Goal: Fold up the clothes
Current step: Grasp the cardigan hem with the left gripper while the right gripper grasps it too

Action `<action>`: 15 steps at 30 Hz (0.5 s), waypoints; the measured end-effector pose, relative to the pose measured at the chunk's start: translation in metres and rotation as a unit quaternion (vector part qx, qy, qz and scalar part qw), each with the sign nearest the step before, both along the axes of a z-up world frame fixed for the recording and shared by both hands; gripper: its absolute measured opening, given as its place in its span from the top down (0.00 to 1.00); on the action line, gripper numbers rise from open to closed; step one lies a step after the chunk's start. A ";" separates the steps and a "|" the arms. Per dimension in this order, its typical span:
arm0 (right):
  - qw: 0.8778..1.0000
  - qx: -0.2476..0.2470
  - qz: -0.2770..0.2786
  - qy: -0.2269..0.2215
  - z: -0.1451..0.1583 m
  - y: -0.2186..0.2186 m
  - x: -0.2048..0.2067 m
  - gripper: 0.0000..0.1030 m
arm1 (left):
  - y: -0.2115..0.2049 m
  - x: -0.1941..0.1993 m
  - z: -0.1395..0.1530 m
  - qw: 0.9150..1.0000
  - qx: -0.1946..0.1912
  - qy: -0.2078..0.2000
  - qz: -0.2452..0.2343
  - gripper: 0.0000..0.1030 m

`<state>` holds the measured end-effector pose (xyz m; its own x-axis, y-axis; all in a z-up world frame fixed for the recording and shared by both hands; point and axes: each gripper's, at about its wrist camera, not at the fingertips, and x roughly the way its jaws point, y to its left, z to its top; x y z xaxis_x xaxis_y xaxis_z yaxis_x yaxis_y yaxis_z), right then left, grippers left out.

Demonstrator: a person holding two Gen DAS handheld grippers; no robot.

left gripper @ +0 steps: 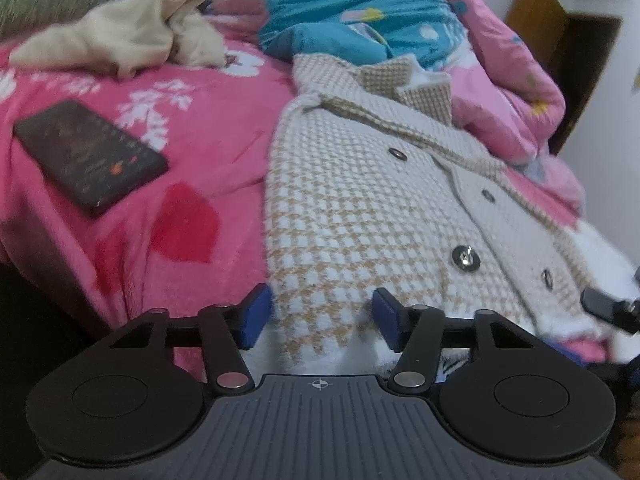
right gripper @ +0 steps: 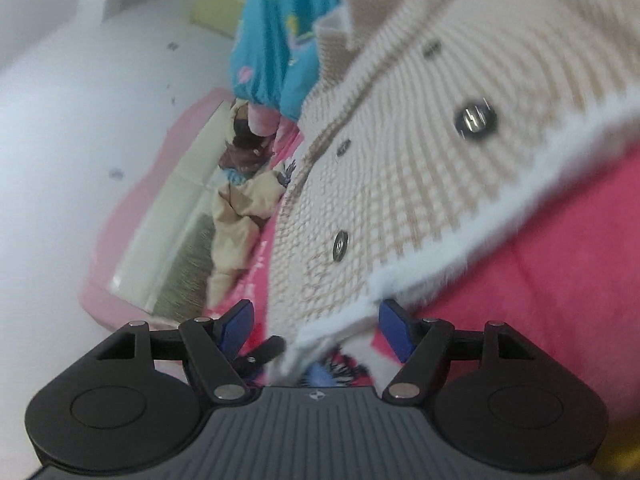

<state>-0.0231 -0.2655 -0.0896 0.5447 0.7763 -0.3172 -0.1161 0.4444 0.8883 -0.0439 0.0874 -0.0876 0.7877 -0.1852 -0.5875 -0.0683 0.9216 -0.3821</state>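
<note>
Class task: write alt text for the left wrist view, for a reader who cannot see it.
A cream-and-tan houndstooth cardigan with dark buttons lies spread on a pink blanket, its hem between the open blue pads of the left gripper. A dark flat box lies to the left, with rumpled beige cloth and teal bedding behind.

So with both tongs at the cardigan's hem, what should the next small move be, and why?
Probably close the left tongs on the houndstooth cardigan: its hem lies between the blue pads, which stand apart and not yet pressing. The right tongs are also open, with the fuzzy white edge between them, so nothing is gripped yet.
</note>
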 end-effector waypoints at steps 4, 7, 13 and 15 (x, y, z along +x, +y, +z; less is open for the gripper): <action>0.997 0.056 0.006 0.054 -0.020 0.007 0.008 0.30 | 0.010 -0.001 -0.002 1.000 -0.031 0.001 0.000 0.68; 0.994 0.074 0.012 0.077 -0.028 0.020 0.013 0.31 | 0.018 -0.002 -0.003 0.998 -0.055 -0.003 -0.007 0.72; 0.995 0.047 0.016 0.085 -0.029 0.042 0.019 0.40 | 0.023 -0.002 -0.005 0.998 -0.041 -0.025 -0.044 0.73; 0.995 0.047 0.017 0.089 -0.030 0.046 0.019 0.44 | 0.020 -0.002 -0.004 0.997 -0.003 -0.039 -0.068 0.72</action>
